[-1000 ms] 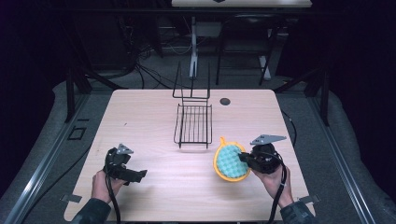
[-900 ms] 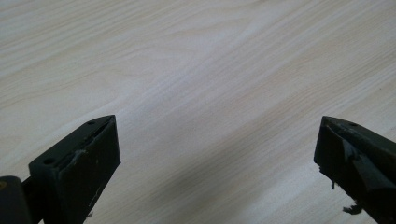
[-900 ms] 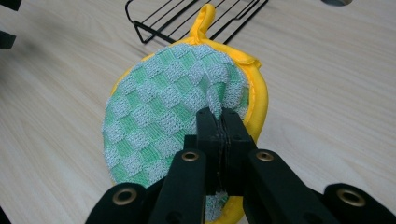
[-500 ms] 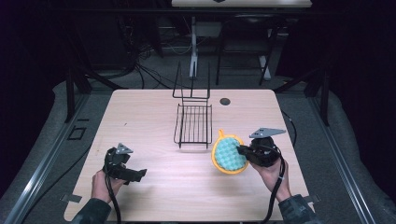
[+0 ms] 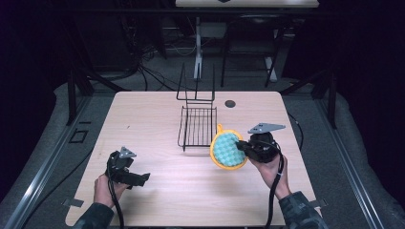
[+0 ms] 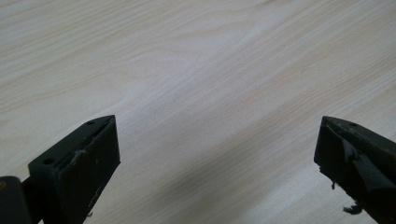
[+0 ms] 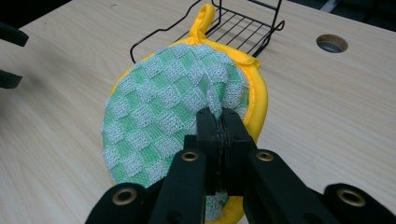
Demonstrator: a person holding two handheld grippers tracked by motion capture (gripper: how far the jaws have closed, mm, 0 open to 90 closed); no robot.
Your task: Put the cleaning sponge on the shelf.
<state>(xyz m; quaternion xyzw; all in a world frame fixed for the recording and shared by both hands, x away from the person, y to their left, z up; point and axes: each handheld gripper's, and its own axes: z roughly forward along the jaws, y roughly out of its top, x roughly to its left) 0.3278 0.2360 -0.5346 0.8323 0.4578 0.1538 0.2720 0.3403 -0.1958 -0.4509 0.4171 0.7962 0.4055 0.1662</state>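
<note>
A round pot holder (image 5: 227, 150) (image 7: 177, 112), green-checked with a yellow rim and loop, hangs tilted just above the table beside the black wire rack (image 5: 198, 125) (image 7: 233, 28). My right gripper (image 5: 244, 149) (image 7: 219, 123) is shut on its near edge, pinching the cloth between both jaws. At the front left of the table my left gripper (image 5: 139, 179) (image 6: 217, 154) rests low over bare wood, open with nothing between its jaws.
The wooden table (image 5: 157, 114) has a round cable hole (image 5: 230, 103) (image 7: 332, 43) at the back right. The rack's tall wire back stands toward the table's far edge. Dark floor, cables and metal frames surround the table.
My right gripper has carried the pot holder a little up and toward the rack; it now hangs more upright. The left gripper has stayed where it was.
</note>
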